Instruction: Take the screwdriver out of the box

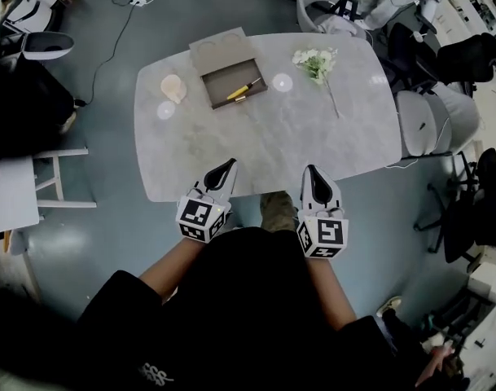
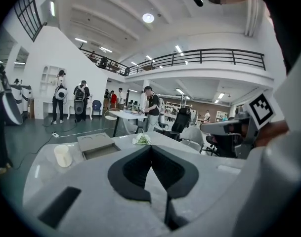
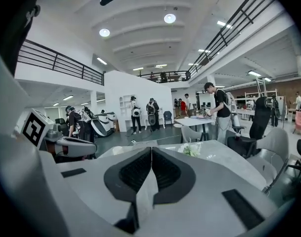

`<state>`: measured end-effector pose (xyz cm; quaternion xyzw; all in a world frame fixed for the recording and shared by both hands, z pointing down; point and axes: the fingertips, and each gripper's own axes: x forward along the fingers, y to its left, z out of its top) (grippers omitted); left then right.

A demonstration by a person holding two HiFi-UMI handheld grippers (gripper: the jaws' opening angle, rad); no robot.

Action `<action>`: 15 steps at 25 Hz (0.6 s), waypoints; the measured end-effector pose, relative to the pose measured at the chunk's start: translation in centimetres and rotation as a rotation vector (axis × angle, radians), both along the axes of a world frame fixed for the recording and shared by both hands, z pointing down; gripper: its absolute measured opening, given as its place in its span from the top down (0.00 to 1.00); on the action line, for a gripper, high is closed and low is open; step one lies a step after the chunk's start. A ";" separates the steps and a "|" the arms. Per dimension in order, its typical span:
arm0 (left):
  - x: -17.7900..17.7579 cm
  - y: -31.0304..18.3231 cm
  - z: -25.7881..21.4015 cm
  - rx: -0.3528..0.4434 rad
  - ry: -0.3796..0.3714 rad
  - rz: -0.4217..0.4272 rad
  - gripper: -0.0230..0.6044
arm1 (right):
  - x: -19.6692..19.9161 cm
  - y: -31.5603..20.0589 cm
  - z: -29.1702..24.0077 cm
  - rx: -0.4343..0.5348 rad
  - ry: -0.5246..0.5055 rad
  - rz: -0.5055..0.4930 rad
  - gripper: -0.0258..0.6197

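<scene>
A yellow screwdriver lies slantwise in an open brown box at the far side of the grey table; its lid leans back behind it. The box also shows in the left gripper view, ahead and to the left. My left gripper hovers over the table's near edge, shut and empty. My right gripper is beside it at the same edge, also shut with nothing in it. Both point toward the far side, well short of the box. In the gripper views the left gripper and right gripper have jaws touching.
A cream cup stands left of the box, with a white disc near it and another disc right of the box. A bunch of white flowers lies at the far right. Chairs ring the table.
</scene>
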<state>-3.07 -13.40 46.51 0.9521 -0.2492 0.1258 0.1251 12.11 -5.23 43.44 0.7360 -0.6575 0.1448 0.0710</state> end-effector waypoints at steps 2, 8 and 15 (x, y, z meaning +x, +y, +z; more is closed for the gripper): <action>1.6 -2.6 1.2 -0.015 -0.044 -0.018 0.94 | 1.4 -2.4 0.0 -0.004 -0.020 -0.042 0.94; 5.7 -8.6 5.4 0.020 -0.212 -0.057 0.94 | 5.4 -7.6 0.7 -0.027 -0.073 -0.148 0.94; 8.2 -15.3 10.4 0.008 -0.362 -0.135 0.94 | 12.2 -12.8 2.4 -0.018 -0.114 -0.191 0.94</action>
